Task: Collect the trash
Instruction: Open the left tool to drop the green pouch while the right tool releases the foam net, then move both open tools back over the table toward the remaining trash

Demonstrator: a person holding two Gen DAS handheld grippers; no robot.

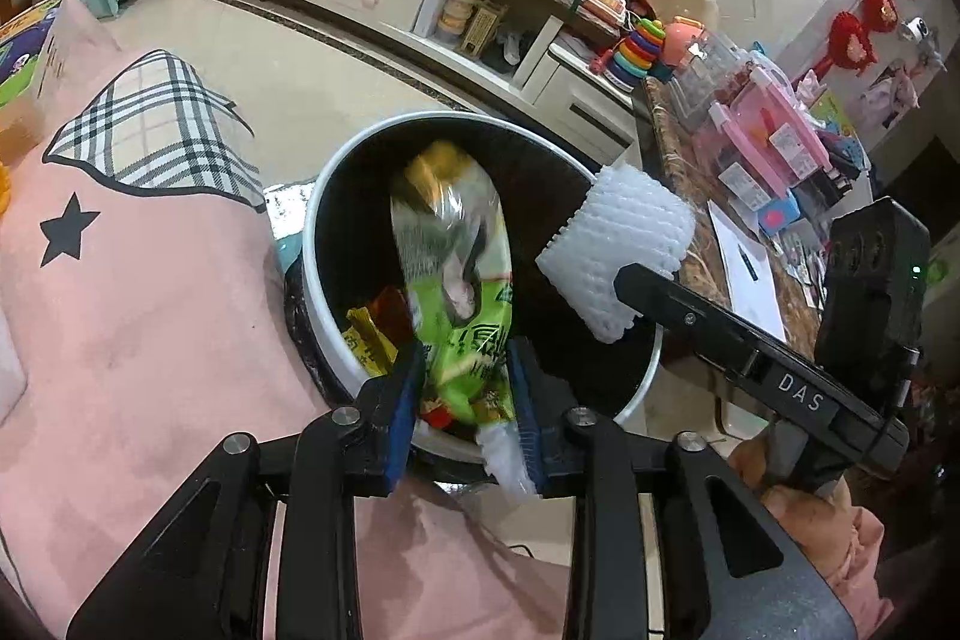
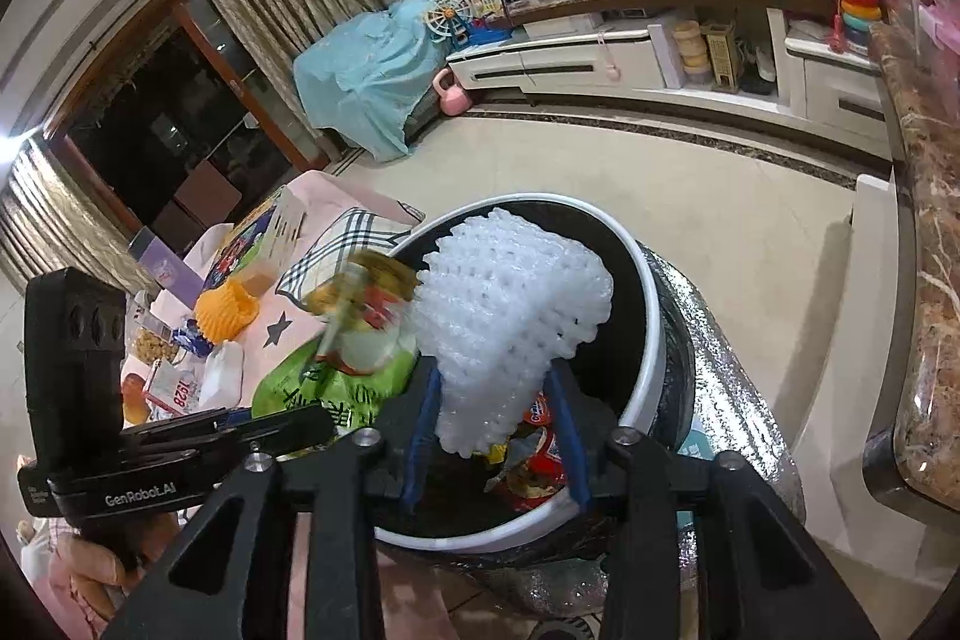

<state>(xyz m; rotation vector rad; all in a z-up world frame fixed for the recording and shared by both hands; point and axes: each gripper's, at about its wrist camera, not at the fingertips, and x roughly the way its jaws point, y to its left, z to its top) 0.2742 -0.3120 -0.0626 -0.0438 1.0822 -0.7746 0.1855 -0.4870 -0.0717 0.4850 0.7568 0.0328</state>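
A round trash bin (image 1: 318, 244) with a white rim and dark inside stands beside the pink-covered surface; it also shows in the right wrist view (image 2: 645, 292). My left gripper (image 1: 465, 388) is shut on a green and clear snack bag (image 1: 462, 292) that hangs over the bin's mouth. My right gripper (image 2: 495, 406) is shut on a white foam fruit net (image 2: 510, 310), also over the bin. The net (image 1: 618, 250) and the right gripper's finger (image 1: 720, 328) show in the left wrist view. Wrappers (image 2: 537, 454) lie inside the bin.
A pink cloth (image 1: 150, 310) with a plaid patch covers the surface to the left, with an orange foam net (image 2: 231, 307) and packets on it. A marble-topped table (image 1: 708, 196) with toys and paper stands to the right. A TV cabinet (image 2: 600, 64) lines the far wall.
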